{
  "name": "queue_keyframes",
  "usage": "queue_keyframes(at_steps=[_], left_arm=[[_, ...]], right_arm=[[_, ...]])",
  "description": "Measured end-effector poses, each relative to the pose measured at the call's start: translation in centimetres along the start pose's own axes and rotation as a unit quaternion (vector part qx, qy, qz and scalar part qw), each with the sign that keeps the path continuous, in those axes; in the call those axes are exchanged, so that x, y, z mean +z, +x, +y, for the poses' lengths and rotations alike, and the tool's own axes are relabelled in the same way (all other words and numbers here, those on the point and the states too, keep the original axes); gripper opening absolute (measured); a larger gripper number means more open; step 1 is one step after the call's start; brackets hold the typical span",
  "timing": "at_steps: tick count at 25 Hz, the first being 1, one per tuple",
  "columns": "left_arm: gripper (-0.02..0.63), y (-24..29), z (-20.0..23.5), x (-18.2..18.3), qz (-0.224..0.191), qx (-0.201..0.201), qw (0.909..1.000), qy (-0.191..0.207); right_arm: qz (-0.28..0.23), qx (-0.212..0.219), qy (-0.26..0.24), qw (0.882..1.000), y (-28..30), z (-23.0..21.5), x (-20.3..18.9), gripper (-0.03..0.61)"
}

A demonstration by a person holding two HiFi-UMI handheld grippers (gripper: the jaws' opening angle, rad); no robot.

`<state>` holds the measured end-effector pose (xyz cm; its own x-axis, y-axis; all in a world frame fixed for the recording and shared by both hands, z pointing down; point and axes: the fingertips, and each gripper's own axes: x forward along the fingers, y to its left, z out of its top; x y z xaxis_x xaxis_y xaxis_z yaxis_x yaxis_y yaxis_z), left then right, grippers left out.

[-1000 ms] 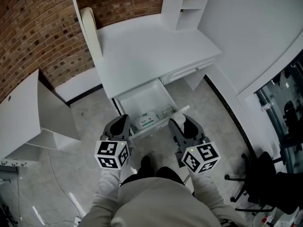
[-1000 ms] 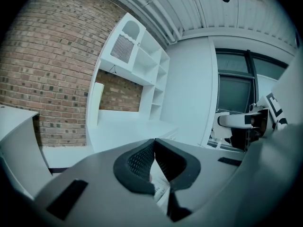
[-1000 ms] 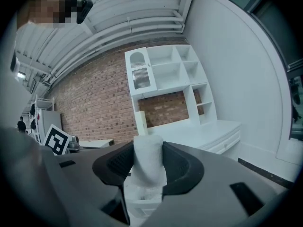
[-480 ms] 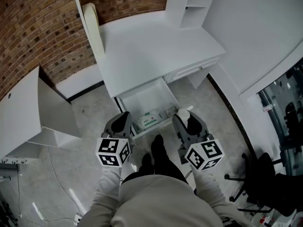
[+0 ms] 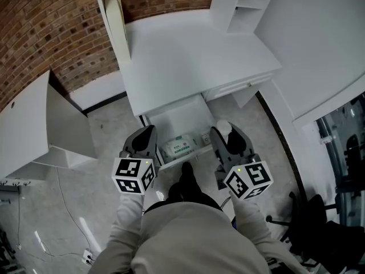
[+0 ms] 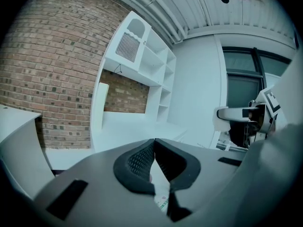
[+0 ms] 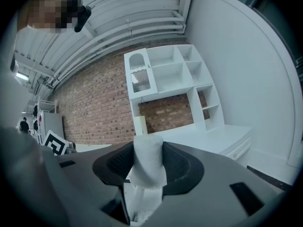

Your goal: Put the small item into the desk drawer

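Observation:
The desk drawer (image 5: pixel 183 117) stands pulled out below the white desk (image 5: pixel 188 50). A green-and-white packet (image 5: pixel 180 146) and a smaller item (image 5: pixel 205 136) lie inside it. My right gripper (image 5: pixel 223 130) hangs over the drawer's front right corner, shut on a white roll of soft paper (image 5: pixel 223 127). In the right gripper view the roll (image 7: pixel 148 162) stands upright between the dark pads (image 7: pixel 176 167) of that gripper (image 7: pixel 148 167). My left gripper (image 5: pixel 145 136) hovers at the drawer's front left corner. Its jaws (image 6: pixel 154 143) meet at the tips with nothing between them.
A white shelf unit (image 5: pixel 246 4) rises at the desk's back right, and a cream panel (image 5: pixel 117 21) leans at its left. A white cabinet (image 5: pixel 34 124) stands left on the grey floor. A black office chair (image 5: pixel 316 210) is at the right. A dark shoe (image 5: pixel 186 178) points at the drawer.
The person has stepped closer to the desk, and a dark shoe has come forward between the grippers. Both grippers keep their places by the drawer front; the roll stays held.

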<state>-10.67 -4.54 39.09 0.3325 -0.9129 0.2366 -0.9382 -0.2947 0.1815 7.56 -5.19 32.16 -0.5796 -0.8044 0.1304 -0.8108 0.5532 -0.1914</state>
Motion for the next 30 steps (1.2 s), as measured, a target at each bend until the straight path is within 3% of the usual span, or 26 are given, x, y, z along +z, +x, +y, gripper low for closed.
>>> queue_keyframes(at_steps=[30], left_arm=[[0.017, 10.9, 2.0, -1.0, 0.046, 0.038, 0.9977, -0.031]], right_arm=[[0.037, 0.063, 0.021, 0.997, 12.7, -7.6, 0.4, 0.199]])
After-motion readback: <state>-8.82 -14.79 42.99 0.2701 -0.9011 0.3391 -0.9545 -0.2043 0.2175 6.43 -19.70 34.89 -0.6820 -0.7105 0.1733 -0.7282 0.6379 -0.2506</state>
